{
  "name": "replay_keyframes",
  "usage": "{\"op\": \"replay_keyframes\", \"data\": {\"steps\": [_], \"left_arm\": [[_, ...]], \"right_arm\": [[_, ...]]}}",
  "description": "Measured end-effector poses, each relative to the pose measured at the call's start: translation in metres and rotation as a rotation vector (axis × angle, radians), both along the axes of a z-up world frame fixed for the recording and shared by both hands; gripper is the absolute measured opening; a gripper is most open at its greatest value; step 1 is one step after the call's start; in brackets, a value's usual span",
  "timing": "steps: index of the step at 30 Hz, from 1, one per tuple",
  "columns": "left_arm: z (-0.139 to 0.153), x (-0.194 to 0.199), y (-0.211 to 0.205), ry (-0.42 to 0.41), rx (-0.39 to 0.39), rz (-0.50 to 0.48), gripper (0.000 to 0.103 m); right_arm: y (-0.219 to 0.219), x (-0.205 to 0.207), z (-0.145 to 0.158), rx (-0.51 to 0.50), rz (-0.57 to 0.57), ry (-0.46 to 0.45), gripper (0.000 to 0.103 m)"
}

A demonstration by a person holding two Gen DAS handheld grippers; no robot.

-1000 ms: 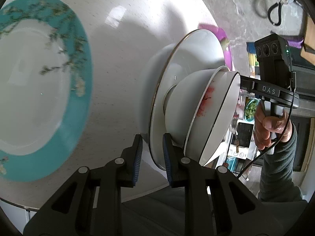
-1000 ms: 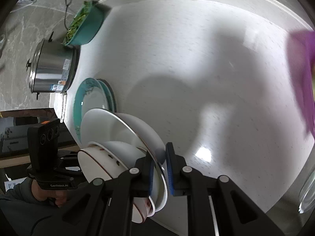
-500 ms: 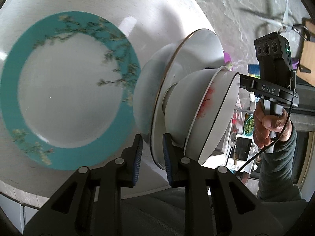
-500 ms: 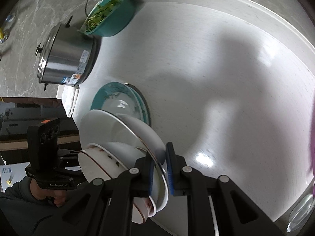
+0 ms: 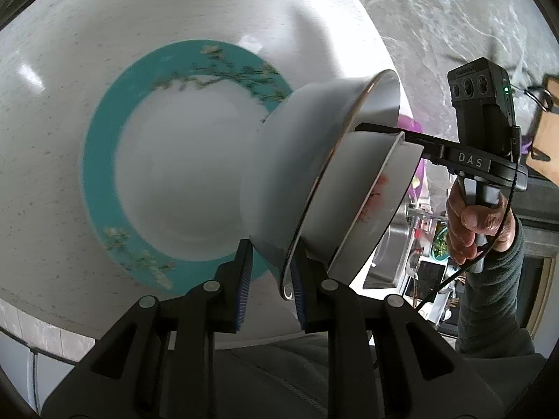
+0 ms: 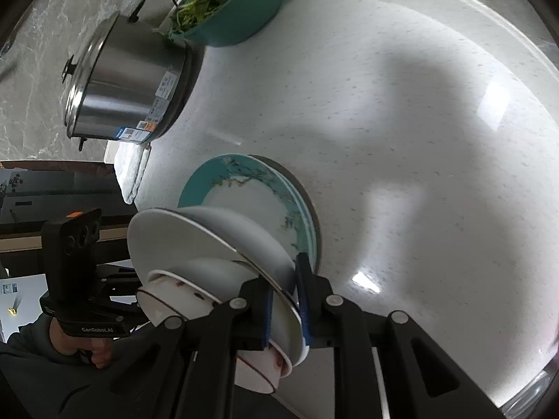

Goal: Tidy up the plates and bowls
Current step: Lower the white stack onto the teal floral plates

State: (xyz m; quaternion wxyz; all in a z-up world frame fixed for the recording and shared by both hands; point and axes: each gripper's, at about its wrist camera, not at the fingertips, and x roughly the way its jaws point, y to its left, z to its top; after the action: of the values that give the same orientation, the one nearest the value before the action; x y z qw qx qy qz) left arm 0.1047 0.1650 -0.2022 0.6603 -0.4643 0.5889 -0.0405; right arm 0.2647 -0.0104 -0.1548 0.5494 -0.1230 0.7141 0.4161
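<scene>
A white gold-rimmed deep plate [image 5: 297, 174] is held tilted in the air, with a white bowl with red flowers [image 5: 377, 188] stacked in it. My left gripper [image 5: 270, 255] is shut on its near rim. My right gripper [image 6: 284, 279] clamps the opposite rim of the plate [image 6: 216, 230]; its jaws are opening slightly with the rim still between the pads. The bowl [image 6: 174, 289] sits low in the plate. Just beyond and below lies a teal-rimmed plate [image 5: 101, 160] on the white table, also seen as the teal plate [image 6: 244, 195] in the right wrist view.
A steel pot [image 6: 129, 80], a teal bowl of greens [image 6: 227, 3] and a folded white cloth [image 6: 132, 167] stand at the table's far left. The white round table [image 6: 419, 139] stretches to the right. A hand [image 5: 468, 223] grips the right gripper's handle.
Both grippers have carried the white plate and bowl sideways across the table until it overlaps the teal-rimmed plate. The pot and green bowl have come closer in the right wrist view.
</scene>
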Motion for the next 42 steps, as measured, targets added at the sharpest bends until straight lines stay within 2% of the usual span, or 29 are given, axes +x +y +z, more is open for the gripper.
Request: {"op": "replay_keyframes", "data": {"steps": [11,18,34,42], "left_arm": [[-0.023,-0.035,0.043,0.042,-0.026,0.041,0.017],[-0.036,-0.045,0.048,0.060,-0.045,0.058,0.017],[-0.041,-0.046,0.060,0.040,0.007,0.037,0.016],[-0.040,-0.036,0.060,0.020,0.044,-0.010,0.017]], "right_arm": [[0.031,-0.007,-0.028,-0.033,0.020,0.034,0.019],[0.035,-0.010,-0.043,-0.053,0.016,0.052,0.018],[0.031,-0.010,-0.049,-0.071,-0.004,0.042,0.013],[0.021,-0.012,-0.047,-0.063,-0.052,0.028,0.013]]}}
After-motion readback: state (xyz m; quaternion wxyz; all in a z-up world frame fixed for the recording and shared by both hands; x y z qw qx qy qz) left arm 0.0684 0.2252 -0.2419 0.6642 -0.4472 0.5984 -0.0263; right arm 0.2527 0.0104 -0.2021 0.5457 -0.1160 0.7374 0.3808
